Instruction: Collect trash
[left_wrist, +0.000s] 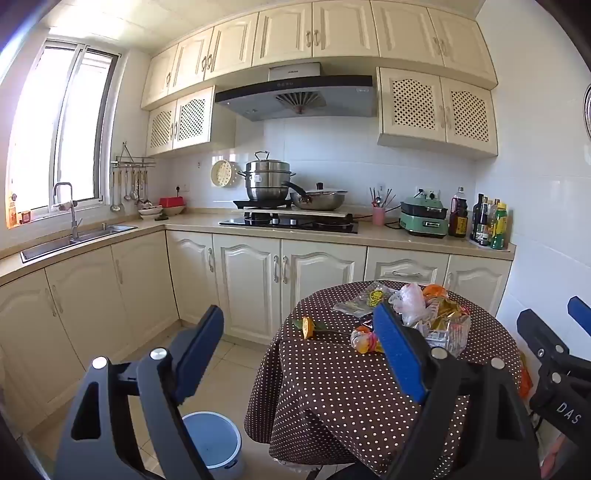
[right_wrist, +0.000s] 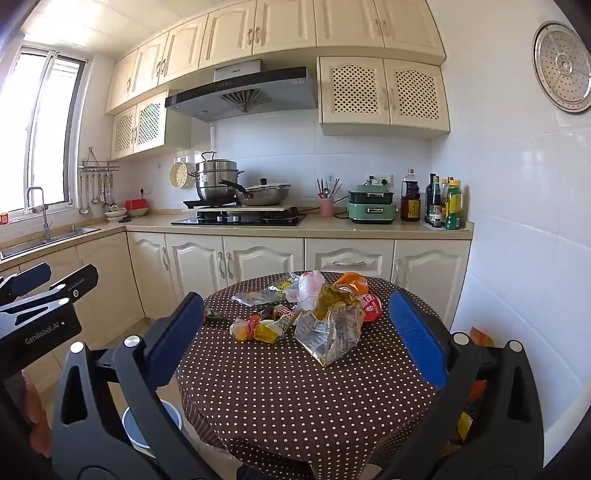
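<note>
White bin (left_wrist: 212, 441) on floor — contents unseen.

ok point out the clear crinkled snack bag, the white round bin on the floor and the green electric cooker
clear crinkled snack bag (right_wrist: 328, 334), right wrist view, printed front
white round bin (left_wrist: 214, 443), left wrist view, inside bottom
green electric cooker (right_wrist: 372, 207), right wrist view, front panel

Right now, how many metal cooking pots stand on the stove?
2. A tall stacked steamer pot stands at the left on the stove; a lidded wok pan sits right beside it. None appear hidden.
</note>
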